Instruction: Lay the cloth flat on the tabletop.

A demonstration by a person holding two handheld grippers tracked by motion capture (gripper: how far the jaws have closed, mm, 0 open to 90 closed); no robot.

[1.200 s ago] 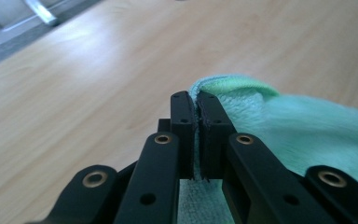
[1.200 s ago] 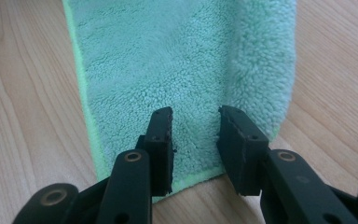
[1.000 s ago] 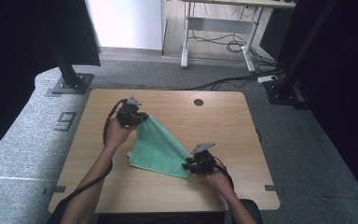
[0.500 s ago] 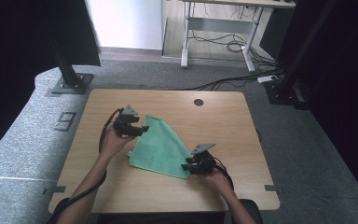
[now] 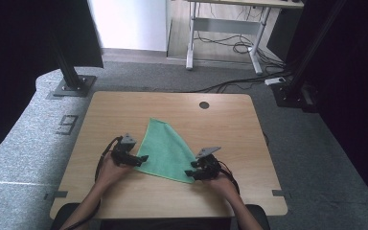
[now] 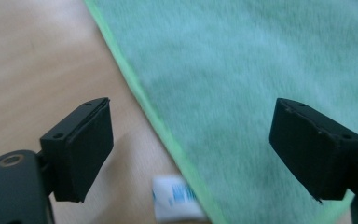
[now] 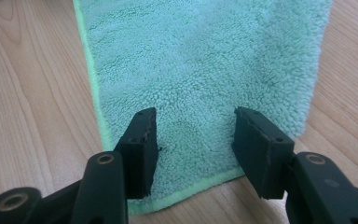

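Writing on the small white tag (image 6: 177,198) at the green cloth's (image 5: 165,149) hem shows as blue marks too blurred to read, while a large grey figure like a 9 (image 5: 66,125) is marked on the floor covering beside the worktop's (image 5: 230,120) left edge. Folded to a triangle, the cloth lies flat near the middle of the worktop, toward its near edge. The left gripper (image 5: 143,158) is at its left hem, jaws just opened wide and holding nothing; the right gripper (image 5: 190,173) straddles its near right corner, jaws just parted, pads off the pile.
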